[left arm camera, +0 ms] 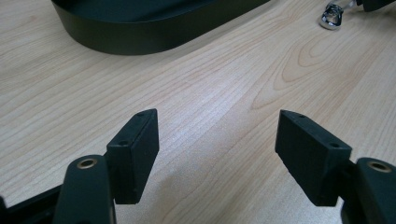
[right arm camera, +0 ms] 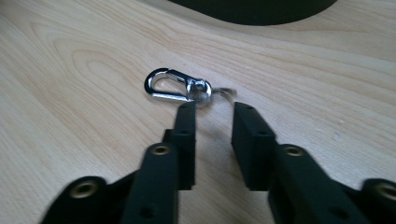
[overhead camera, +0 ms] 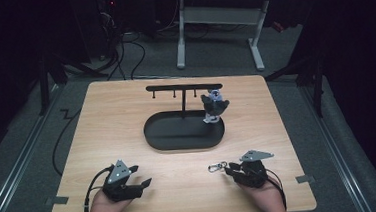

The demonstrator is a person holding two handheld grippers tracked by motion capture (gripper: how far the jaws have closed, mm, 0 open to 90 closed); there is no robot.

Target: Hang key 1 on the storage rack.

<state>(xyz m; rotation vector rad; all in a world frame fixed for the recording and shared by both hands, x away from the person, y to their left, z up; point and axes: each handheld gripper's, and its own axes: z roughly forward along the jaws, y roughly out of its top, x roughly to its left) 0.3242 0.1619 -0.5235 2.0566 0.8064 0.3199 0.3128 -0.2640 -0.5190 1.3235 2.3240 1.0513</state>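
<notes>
**Clip lies at the tips of the narrowed right jaws**

The right gripper (right arm camera: 212, 109) stands narrowly open, gripping nothing; the metal clip (right arm camera: 175, 86) lies just beyond its tips, likely lined up for pickup. The left gripper (left arm camera: 217, 140) waits wide and empty.

left tongs (left arm camera: 217, 144) jaws apart, right tongs (right arm camera: 212, 109) jaws narrowly parted

Pale wooden tabletop (overhead camera: 126, 115). Silver clasp (overhead camera: 217, 167) lying flat at the tips of the right tongs (overhead camera: 230, 170); black oval tray (overhead camera: 183, 130) farther off, ahead of both tongs.
</notes>
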